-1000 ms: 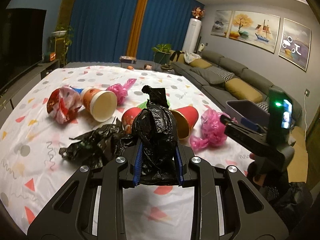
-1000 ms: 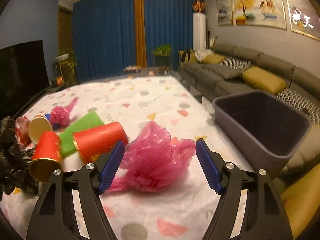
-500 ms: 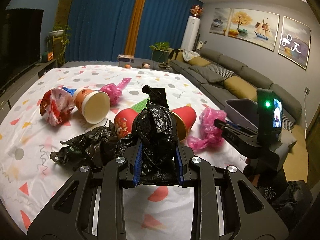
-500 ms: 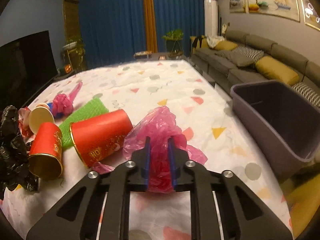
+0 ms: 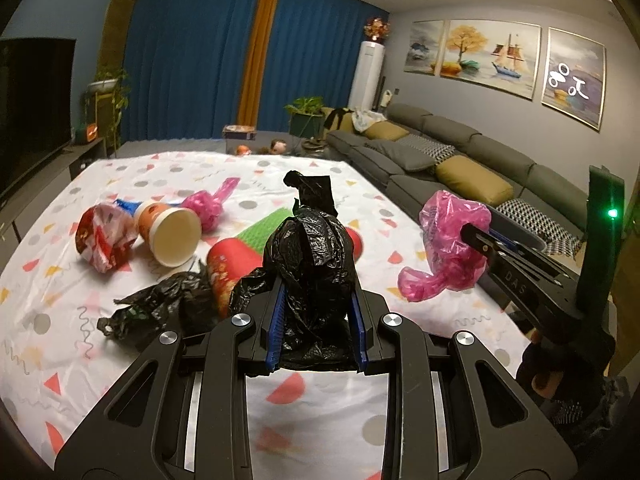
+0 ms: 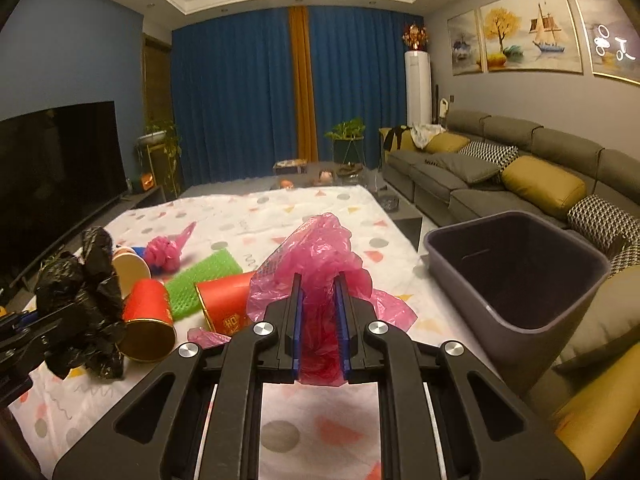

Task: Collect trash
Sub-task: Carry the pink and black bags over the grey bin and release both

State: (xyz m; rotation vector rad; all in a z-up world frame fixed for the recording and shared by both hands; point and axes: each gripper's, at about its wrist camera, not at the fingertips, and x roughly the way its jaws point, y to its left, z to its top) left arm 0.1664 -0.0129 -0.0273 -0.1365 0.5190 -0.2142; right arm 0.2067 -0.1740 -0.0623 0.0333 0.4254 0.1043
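Lifted off the sheet, the pink bag (image 6: 320, 264) sits clamped in the right hand-held gripper (image 6: 319, 332) beside the empty grey bin (image 6: 516, 276).

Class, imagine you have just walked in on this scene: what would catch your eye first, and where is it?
First, the two crumpled bags held off the table: a black bag clamped in the left gripper and a pink bag in the right gripper. Next, the empty grey bin at the table's right edge, and red cups lying left.

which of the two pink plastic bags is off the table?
The larger pink bag, clamped in the right gripper and hanging clear of the cloth. The other, a small knotted pink bag, lies on the table beside the white-mouthed paper cup.
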